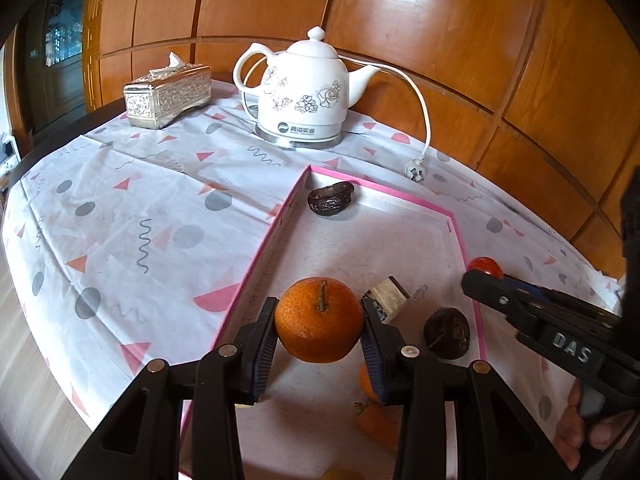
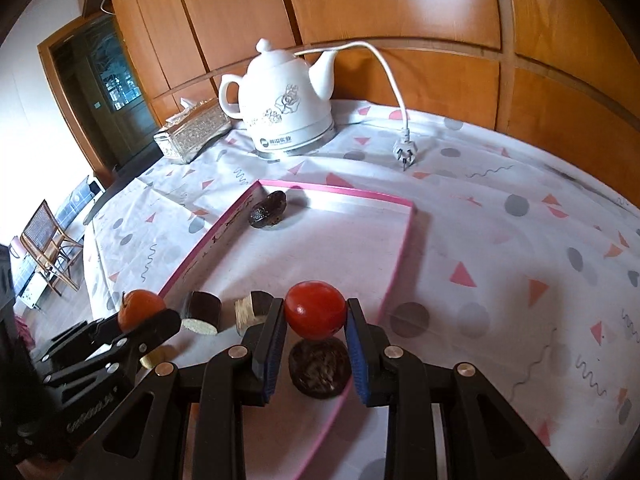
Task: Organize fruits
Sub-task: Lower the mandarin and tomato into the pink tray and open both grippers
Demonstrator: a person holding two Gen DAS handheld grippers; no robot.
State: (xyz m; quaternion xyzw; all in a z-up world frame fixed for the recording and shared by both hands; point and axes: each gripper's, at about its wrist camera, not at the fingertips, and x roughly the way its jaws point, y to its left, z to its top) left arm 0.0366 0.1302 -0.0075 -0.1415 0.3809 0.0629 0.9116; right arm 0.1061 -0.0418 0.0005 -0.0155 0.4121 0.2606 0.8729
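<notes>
The left gripper (image 1: 319, 322) is clamped on the orange (image 1: 319, 319) above the tray (image 1: 256, 268) near its left edge; the right gripper (image 2: 316, 316) clamps the tomato (image 2: 315, 309) over the right edge

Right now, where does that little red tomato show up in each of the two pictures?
Left wrist view: the red tomato sits at the far right, gripped by the right gripper.
Right wrist view: bottom centre, between the jaws.
Shared landmark: the white kettle at the back.
</notes>
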